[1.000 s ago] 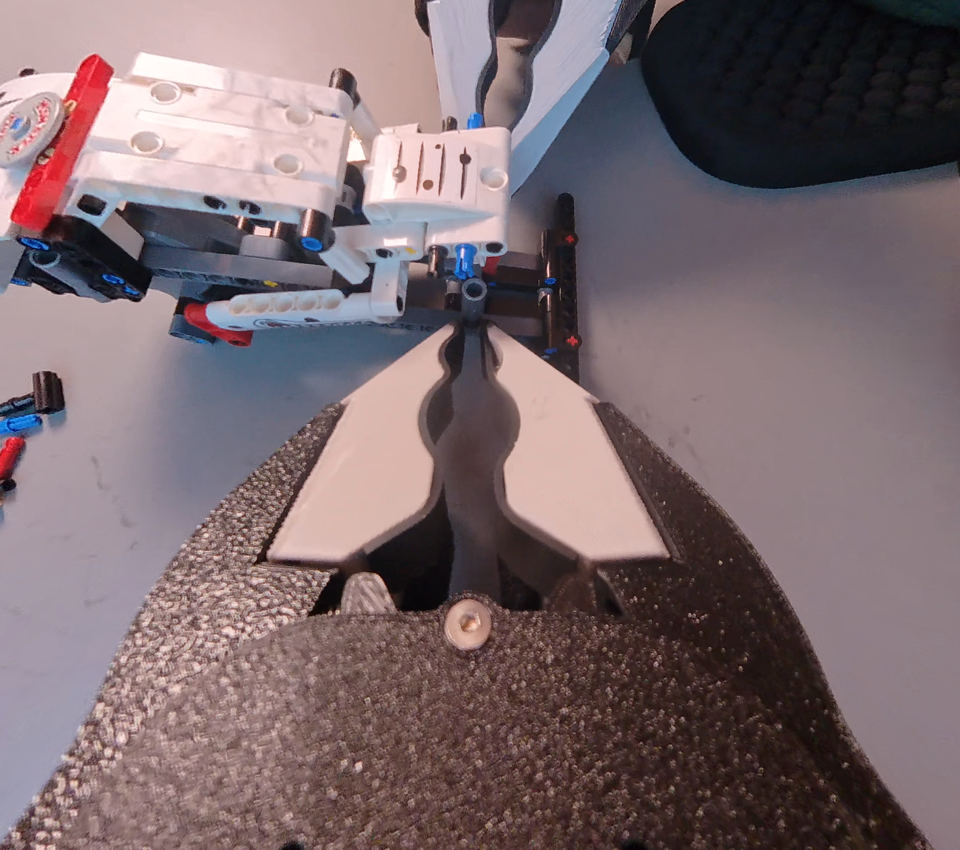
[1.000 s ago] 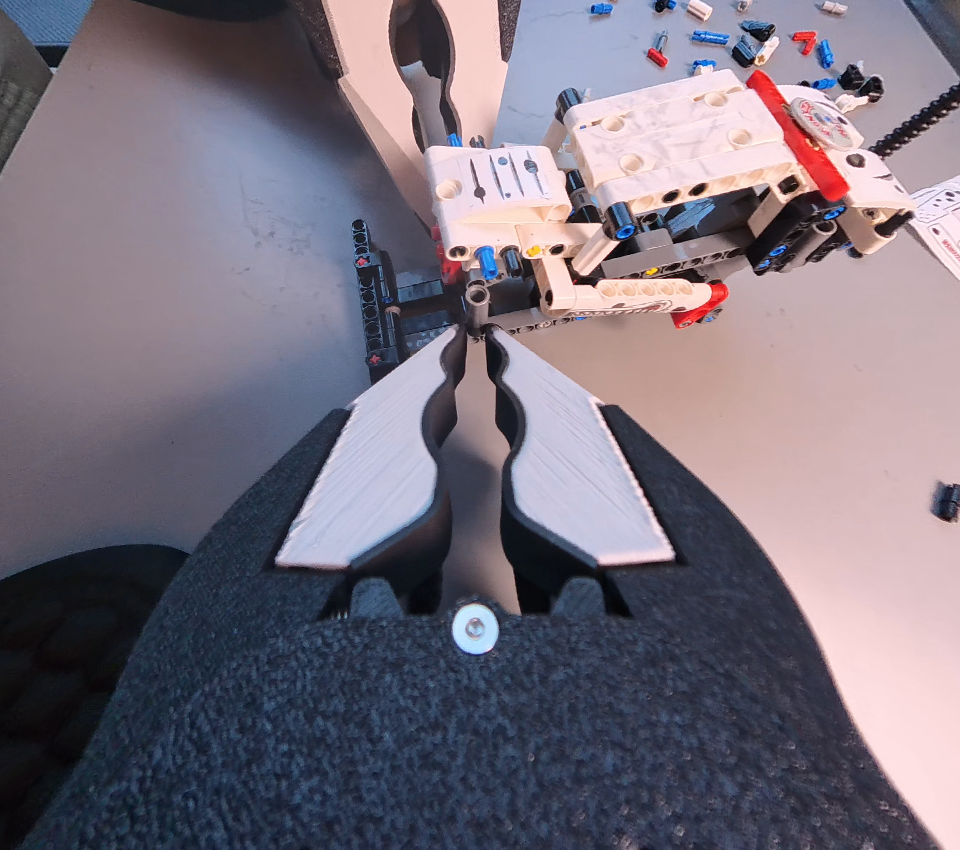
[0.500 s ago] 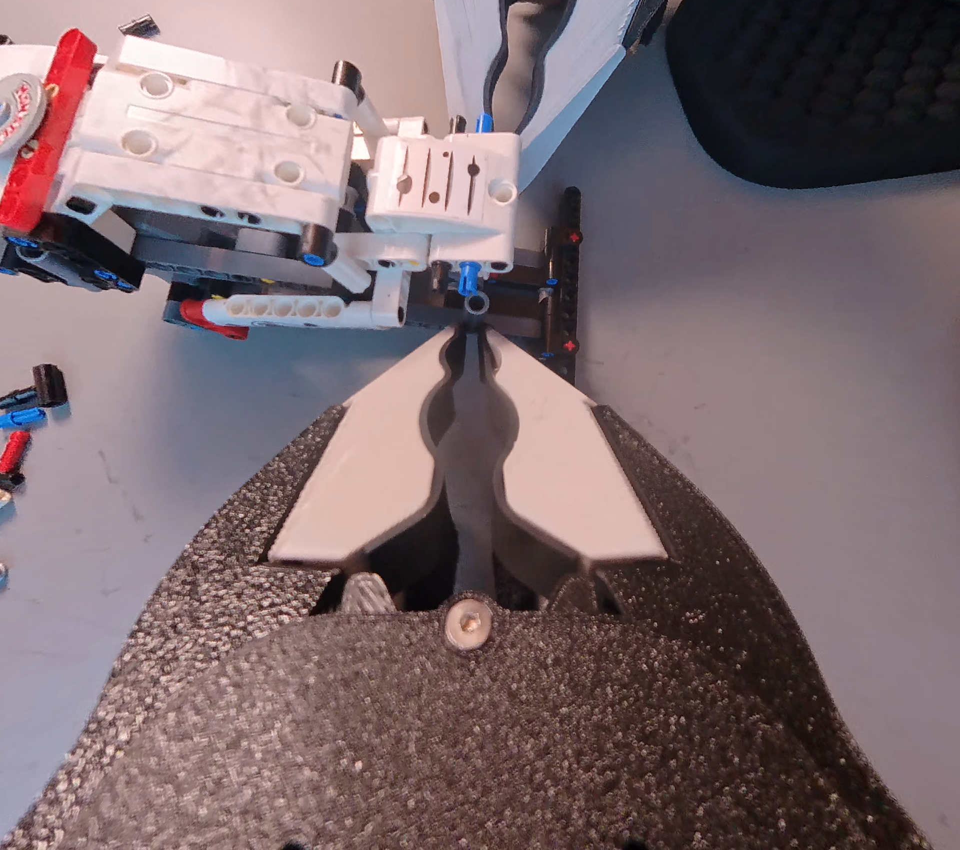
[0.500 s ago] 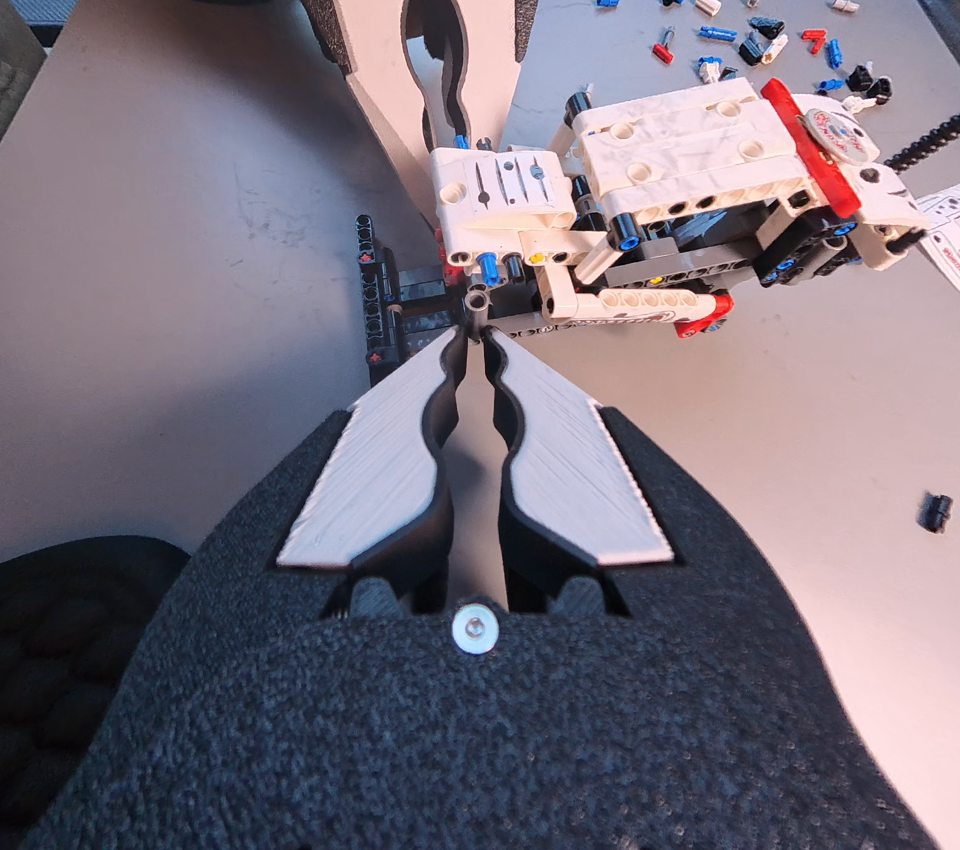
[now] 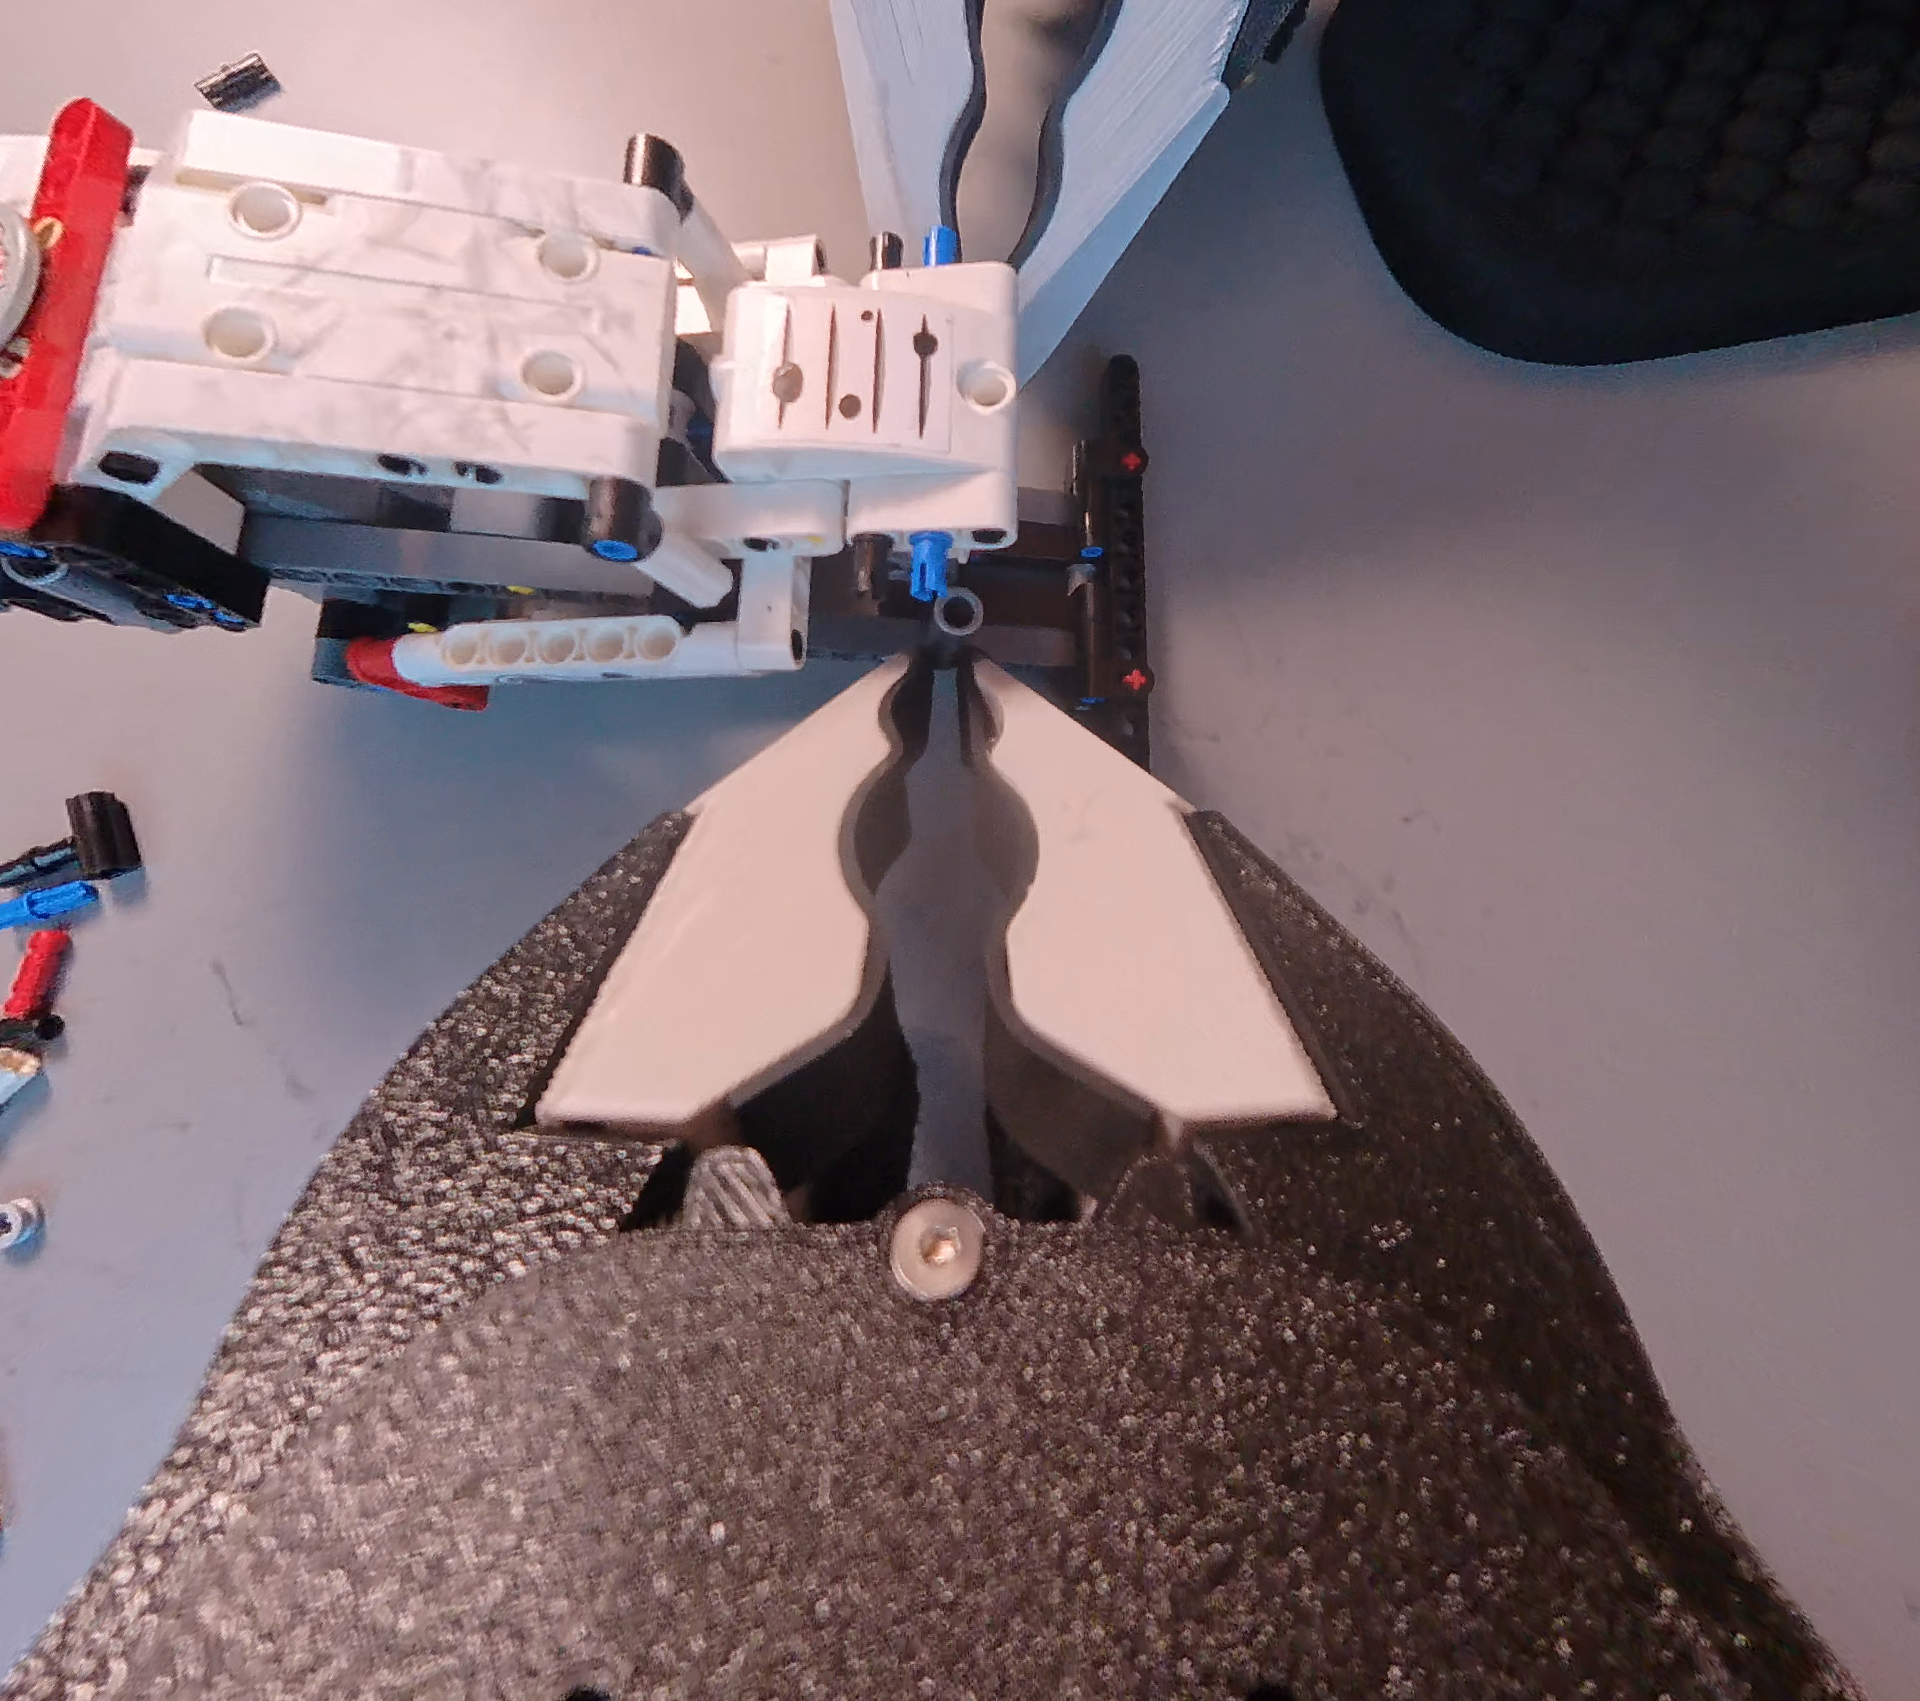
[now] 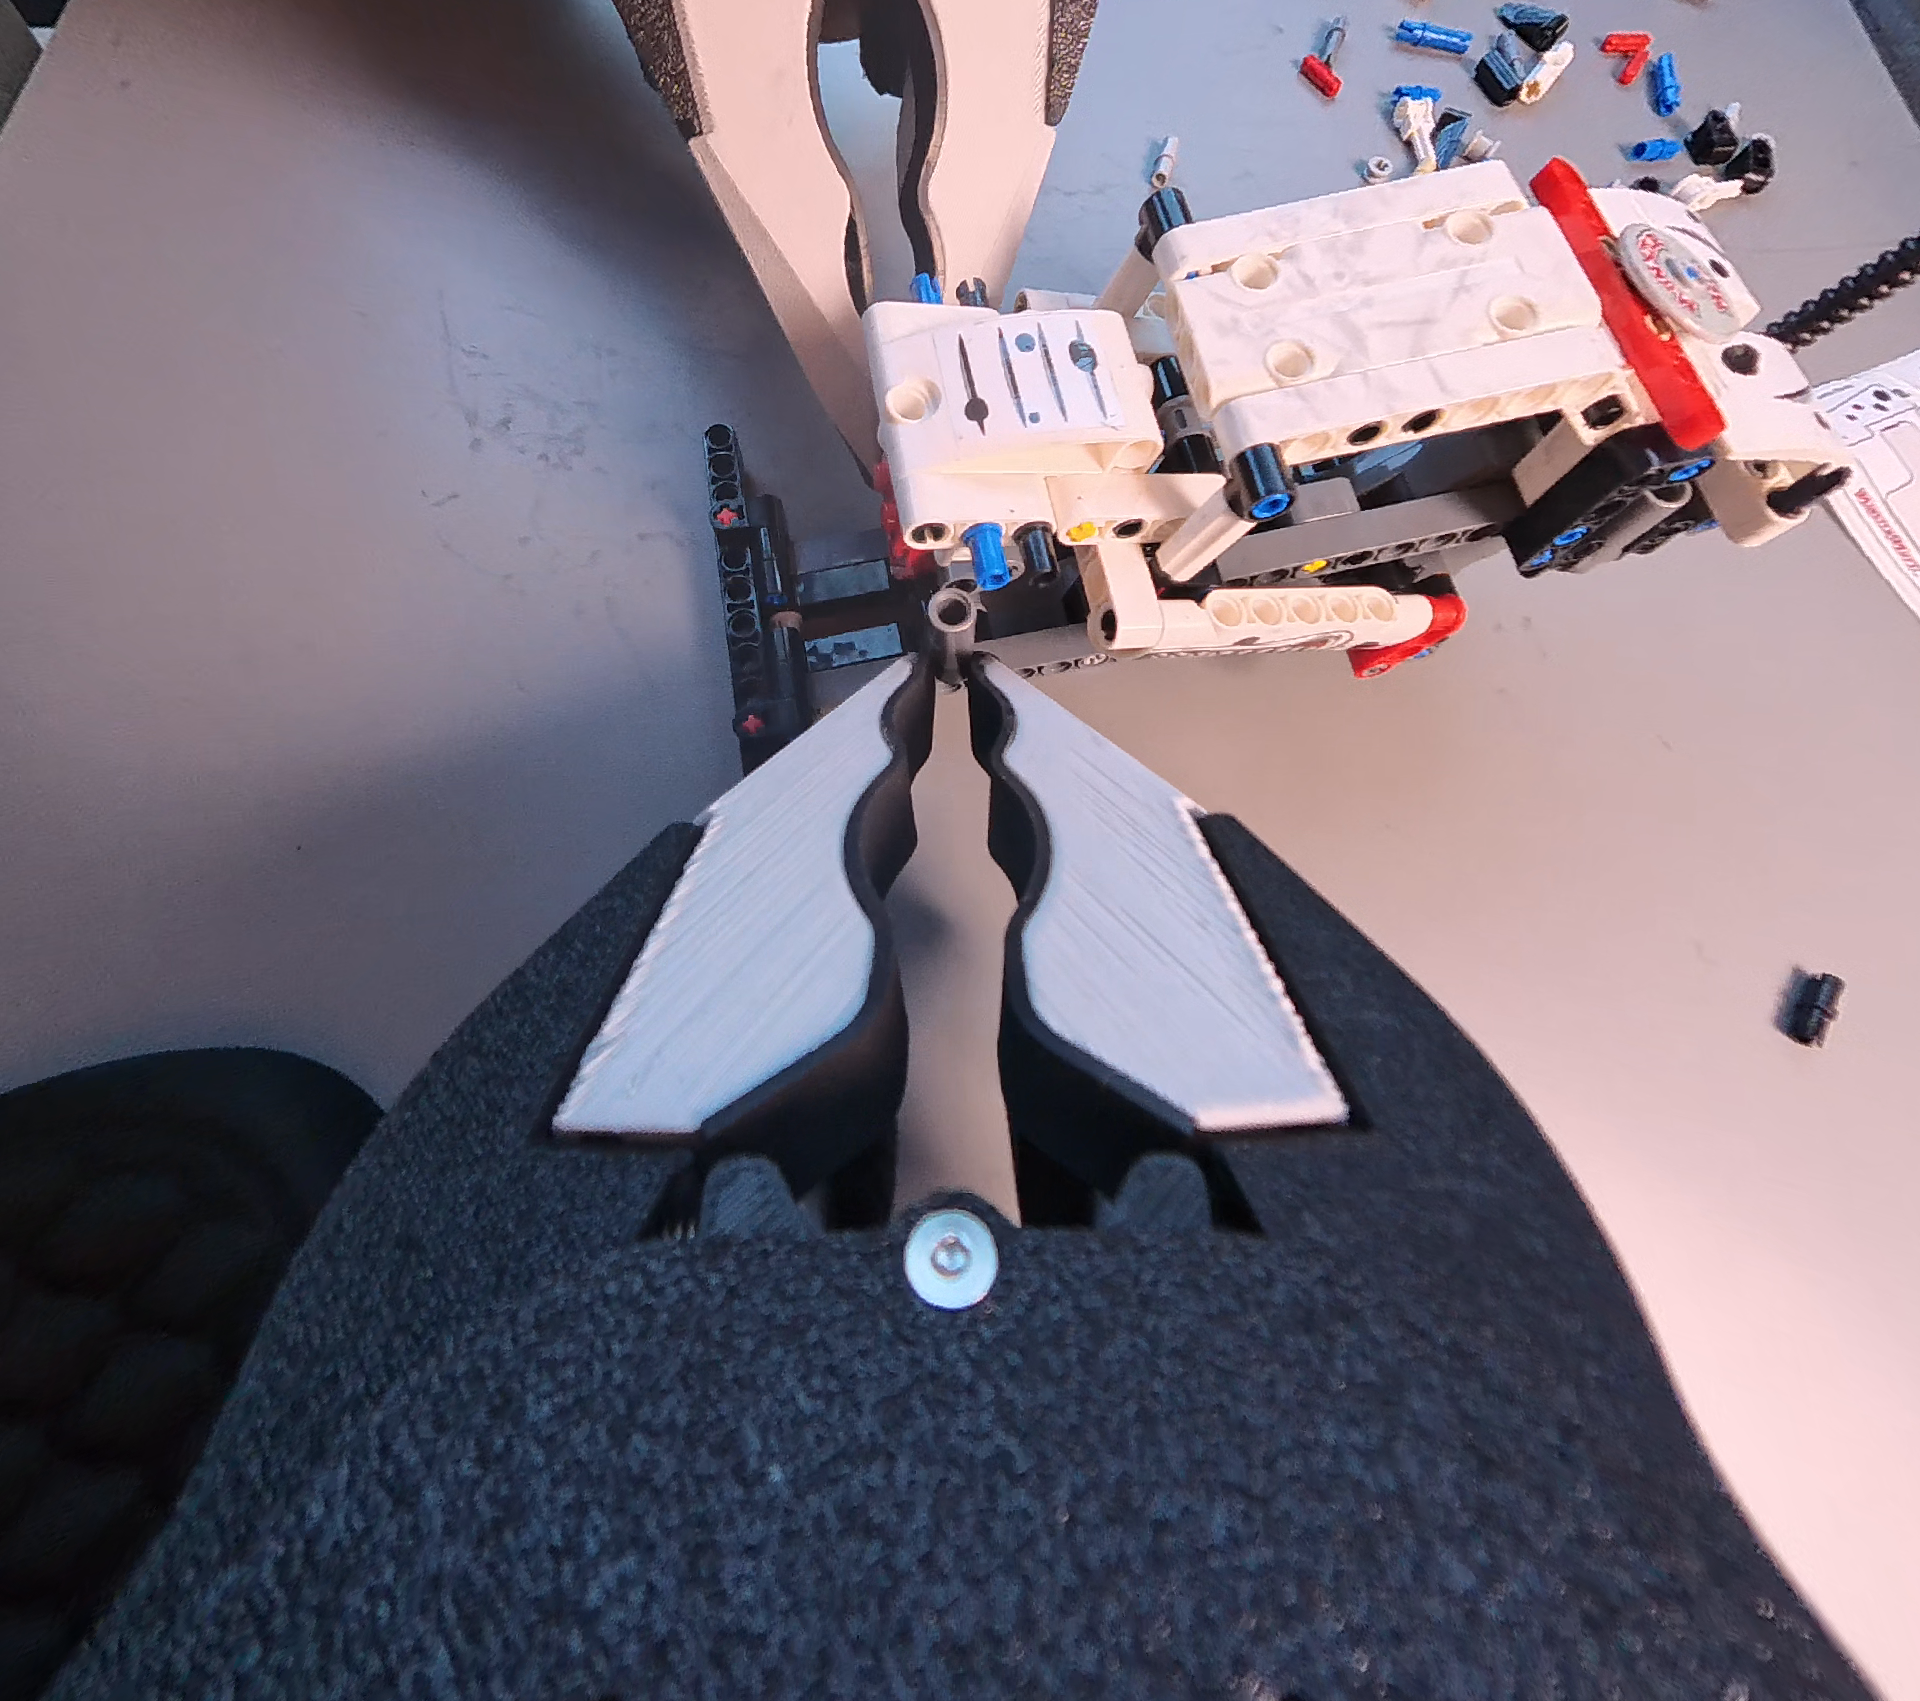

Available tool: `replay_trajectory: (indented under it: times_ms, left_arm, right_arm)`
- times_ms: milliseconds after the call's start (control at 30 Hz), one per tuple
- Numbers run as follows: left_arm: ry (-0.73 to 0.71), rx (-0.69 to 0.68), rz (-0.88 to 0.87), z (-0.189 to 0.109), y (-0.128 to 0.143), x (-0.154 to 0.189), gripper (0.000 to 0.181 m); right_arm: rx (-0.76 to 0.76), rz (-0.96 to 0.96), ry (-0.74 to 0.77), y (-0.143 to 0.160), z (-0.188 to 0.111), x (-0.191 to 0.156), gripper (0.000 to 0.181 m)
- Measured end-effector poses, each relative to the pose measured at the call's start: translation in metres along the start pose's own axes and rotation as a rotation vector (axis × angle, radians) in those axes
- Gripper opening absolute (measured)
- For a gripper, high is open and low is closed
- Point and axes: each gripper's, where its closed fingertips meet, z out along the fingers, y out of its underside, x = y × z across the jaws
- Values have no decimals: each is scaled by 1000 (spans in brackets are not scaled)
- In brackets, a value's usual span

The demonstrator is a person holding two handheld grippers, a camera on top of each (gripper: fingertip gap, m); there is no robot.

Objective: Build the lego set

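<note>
- left wrist view shows the left gripper closed to a narrow gap on a small grey connector, which sticks out straight ahead of the tips.
- right wrist view shows the right gripper in the same way, narrow, with a small grey connector pinched at its tips.
- the two grippers face each other, with the front end of the lego car between them.
- the car's long axis runs across both grippers, its white body to the left in the left view.
- just above each connector, a blue pin points out of the car; i judge the connector must go onto it.
- loose parts lie well apart on the table.
</note>
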Motion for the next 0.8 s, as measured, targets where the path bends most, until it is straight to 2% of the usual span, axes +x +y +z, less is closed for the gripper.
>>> replay_trajectory:
  times_ms: [167, 300, 467, 567, 667, 800]
  left_arm:
    - [-17, 37, -33, -3, 1, -13, 6]
    - [-45, 80, -54, -11, 0, -21, 21]
    - [-55, 150, -88, -18, 1, -22, 16]
    - [-18, 192, -99, -20, -3, -18, 19]
    - [39, 219, -153, -19, -8, -17, 13]
    - [140, 235, -283, -20, -9, -16, 10]
  right_arm:
    - [22, 33, 65, -1, 3, 10, 6]
    - [49, 51, 64, -2, -1, 12, 14]
    - [66, 65, 84, 2, -4, 13, 14]
    - [115, 55, 89, -10, 0, 12, 19]
    - [116, 68, 71, -14, 6, 11, 7]
    - [123, 146, 34, -15, 6, 11, 7]
